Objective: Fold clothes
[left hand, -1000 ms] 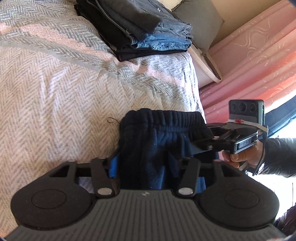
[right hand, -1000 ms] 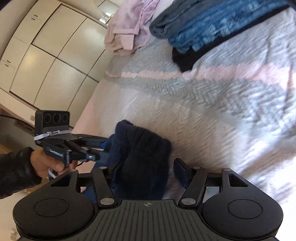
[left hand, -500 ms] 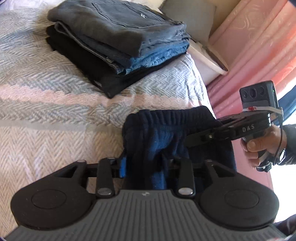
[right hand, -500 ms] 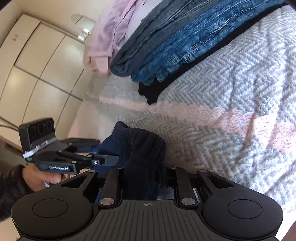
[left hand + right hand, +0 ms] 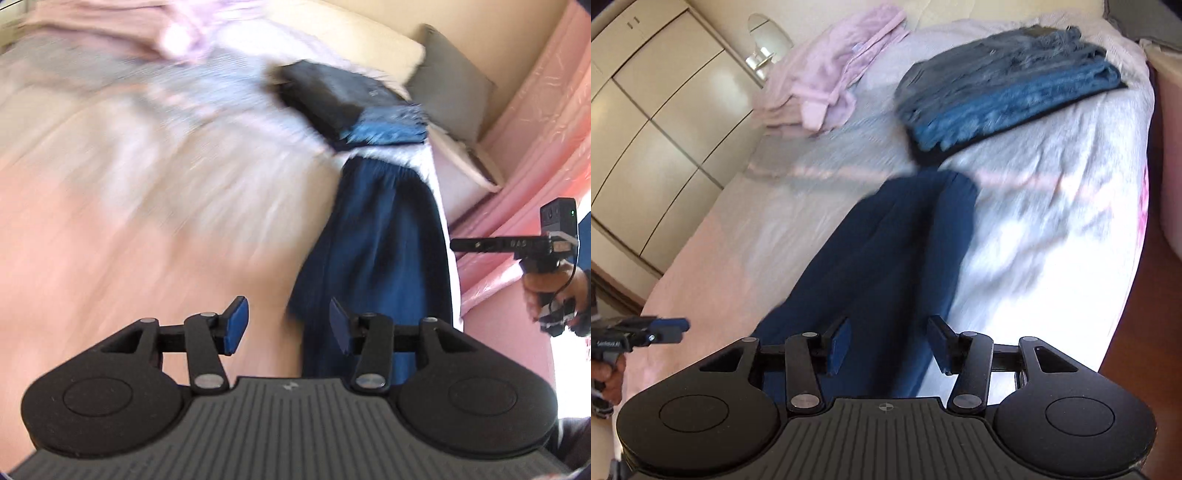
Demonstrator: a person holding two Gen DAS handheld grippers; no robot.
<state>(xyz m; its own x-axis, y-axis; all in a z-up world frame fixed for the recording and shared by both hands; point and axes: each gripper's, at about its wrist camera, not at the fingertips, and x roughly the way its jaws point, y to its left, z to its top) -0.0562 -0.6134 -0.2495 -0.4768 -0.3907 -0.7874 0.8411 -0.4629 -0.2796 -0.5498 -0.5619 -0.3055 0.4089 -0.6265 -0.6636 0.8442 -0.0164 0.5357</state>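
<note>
Dark navy trousers (image 5: 376, 240) lie stretched out lengthwise on the bed, waistband toward the folded stack. My left gripper (image 5: 287, 325) hovers open just left of their near end, nothing between its blue pads. In the right wrist view the trousers (image 5: 886, 251) run from under my right gripper (image 5: 889, 343) toward the stack; this gripper is open and held above the cloth. Each gripper also shows in the other's view: the right gripper (image 5: 456, 244) off the bed's right side, the left gripper (image 5: 683, 325) at the left edge. Both views are motion-blurred.
A stack of folded jeans (image 5: 1008, 92) sits at the far end of the bed (image 5: 1052, 221). A crumpled pink garment (image 5: 831, 74) lies near the headboard. A wardrobe (image 5: 646, 110) stands left; pink curtains (image 5: 535, 110) and a grey pillow (image 5: 454, 99) lie right.
Both grippers were shut on the bunched navy trousers; now both are open and pulled back. The trousers lie spread long on the bed.
</note>
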